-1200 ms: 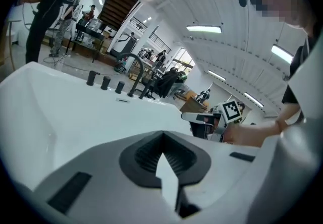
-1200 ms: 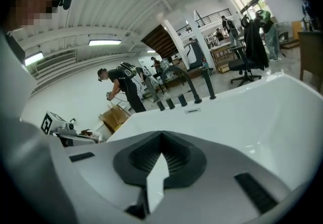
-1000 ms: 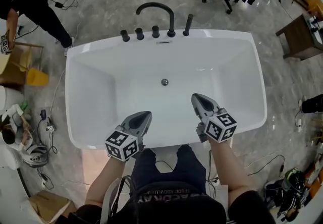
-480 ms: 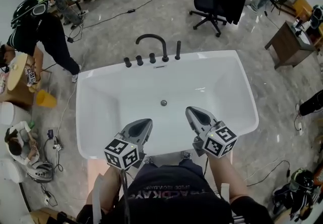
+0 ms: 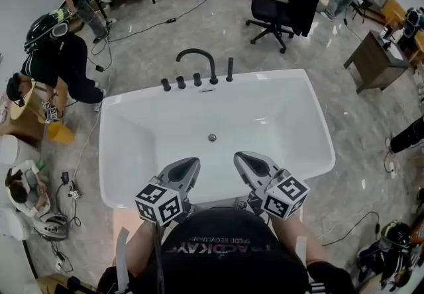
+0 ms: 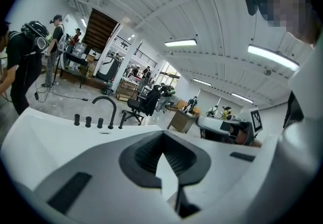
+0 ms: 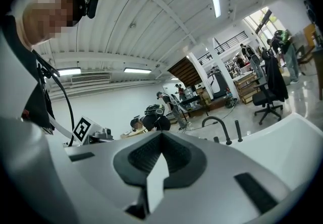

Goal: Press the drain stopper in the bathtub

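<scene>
A white bathtub (image 5: 278, 78) fills the middle of the head view. Its small round metal drain stopper (image 5: 212, 137) sits in the tub floor, well ahead of both grippers. A black arched faucet (image 5: 197, 64) and black knobs stand on the far rim. My left gripper (image 5: 191, 163) and right gripper (image 5: 241, 156) hover over the tub's near side, close to my body, both shut and holding nothing. In the left gripper view the shut left gripper (image 6: 162, 133) tilts upward toward the faucet (image 6: 106, 105). In the right gripper view the right gripper (image 7: 161, 134) likewise faces the faucet (image 7: 217, 123). Neither gripper view shows the stopper.
People stand and crouch at the left (image 5: 59, 54), by a yellow cup (image 5: 58, 132). A black office chair (image 5: 275, 11) stands behind the tub and a wooden side table (image 5: 371, 54) at the right. Cables and gear lie on the marble floor round the tub.
The head view has lifted, showing more of the room beyond the tub. Both grippers have stayed low by the near rim, and the right one has drifted slightly left toward the other.
</scene>
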`<state>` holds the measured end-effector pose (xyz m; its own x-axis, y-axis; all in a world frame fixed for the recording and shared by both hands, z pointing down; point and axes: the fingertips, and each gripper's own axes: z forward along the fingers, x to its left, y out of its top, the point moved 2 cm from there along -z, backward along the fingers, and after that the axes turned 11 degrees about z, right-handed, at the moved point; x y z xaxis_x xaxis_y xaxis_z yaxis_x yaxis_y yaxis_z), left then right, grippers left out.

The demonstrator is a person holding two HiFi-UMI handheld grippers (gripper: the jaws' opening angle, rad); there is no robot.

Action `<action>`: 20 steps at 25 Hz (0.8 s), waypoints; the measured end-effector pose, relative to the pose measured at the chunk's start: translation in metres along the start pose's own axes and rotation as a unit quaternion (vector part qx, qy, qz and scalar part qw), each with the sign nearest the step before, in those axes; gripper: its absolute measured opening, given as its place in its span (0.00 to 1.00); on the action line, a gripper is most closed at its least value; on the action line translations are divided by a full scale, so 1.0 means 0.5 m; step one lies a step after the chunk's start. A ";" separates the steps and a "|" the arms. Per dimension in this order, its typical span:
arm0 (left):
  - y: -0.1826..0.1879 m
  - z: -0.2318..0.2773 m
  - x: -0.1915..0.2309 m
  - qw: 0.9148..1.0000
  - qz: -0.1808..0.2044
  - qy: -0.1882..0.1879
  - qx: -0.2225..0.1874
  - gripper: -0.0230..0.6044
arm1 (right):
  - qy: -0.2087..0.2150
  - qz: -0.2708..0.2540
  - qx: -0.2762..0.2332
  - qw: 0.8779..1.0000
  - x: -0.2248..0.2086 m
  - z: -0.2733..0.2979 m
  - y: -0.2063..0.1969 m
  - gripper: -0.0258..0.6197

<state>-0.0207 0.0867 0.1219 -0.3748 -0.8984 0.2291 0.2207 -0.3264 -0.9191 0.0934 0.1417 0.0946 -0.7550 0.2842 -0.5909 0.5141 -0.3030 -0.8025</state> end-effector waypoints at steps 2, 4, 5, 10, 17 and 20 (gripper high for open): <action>-0.001 0.001 -0.004 1.000 0.001 -0.002 -0.001 0.04 | 0.006 0.002 0.000 1.000 0.012 -0.006 -0.004 0.06; 0.002 0.002 -0.010 1.000 0.005 -0.005 -0.002 0.04 | 0.008 0.004 -0.001 1.000 0.022 -0.014 -0.007 0.06; 0.004 0.002 -0.014 1.000 0.008 -0.007 -0.003 0.04 | 0.009 0.003 -0.001 1.000 0.026 -0.017 -0.008 0.06; 0.009 0.000 -0.019 1.000 0.009 -0.007 -0.008 0.04 | 0.012 0.005 -0.003 1.000 0.033 -0.023 -0.013 0.06; 0.012 0.005 -0.024 1.000 0.015 -0.012 -0.005 0.04 | 0.016 0.030 -0.002 0.999 0.024 -0.021 -0.014 0.06; 0.015 0.004 -0.014 1.000 0.007 -0.011 -0.003 0.04 | 0.019 0.039 0.004 0.999 0.026 -0.017 -0.017 0.06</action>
<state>-0.0146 0.0900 0.1139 -0.3518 -0.9090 0.2235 0.2195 -0.3122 -0.9243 0.0825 0.1556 0.0932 -0.6965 0.2936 -0.6548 0.5675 -0.3331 -0.7530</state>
